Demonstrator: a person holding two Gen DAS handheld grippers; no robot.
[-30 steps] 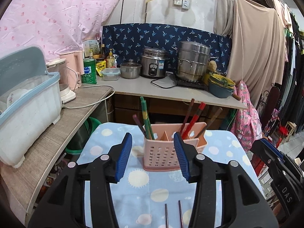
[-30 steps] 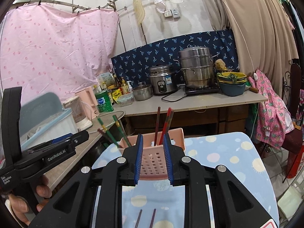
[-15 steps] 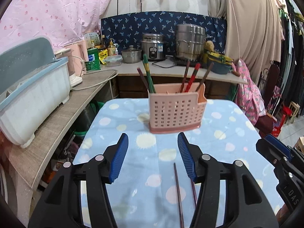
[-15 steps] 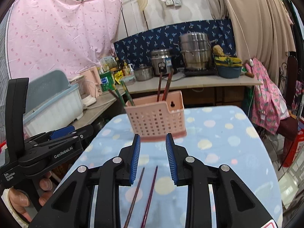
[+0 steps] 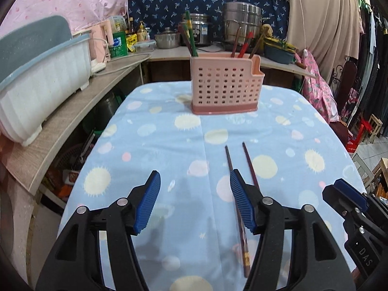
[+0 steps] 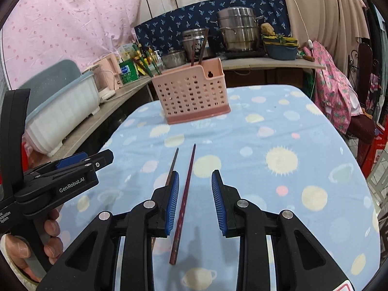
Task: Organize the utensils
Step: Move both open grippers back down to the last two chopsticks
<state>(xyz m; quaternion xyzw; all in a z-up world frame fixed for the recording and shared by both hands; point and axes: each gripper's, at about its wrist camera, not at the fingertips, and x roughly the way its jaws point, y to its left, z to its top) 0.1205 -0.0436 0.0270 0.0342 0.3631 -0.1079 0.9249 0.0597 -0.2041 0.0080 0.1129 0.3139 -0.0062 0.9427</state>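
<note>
Two chopsticks [image 6: 184, 194] lie loose on the spotted blue tablecloth [image 6: 278, 181], well short of the pink utensil holder [image 6: 191, 94], which already stands several sticks upright at the far end. Most sorting looks done; this pair is left. The right gripper [image 6: 195, 200] hovers partly open with the redder stick between its jaws, ungripped. The left gripper [image 5: 195, 201], whose jaws have just been opening, holds nothing
</note>
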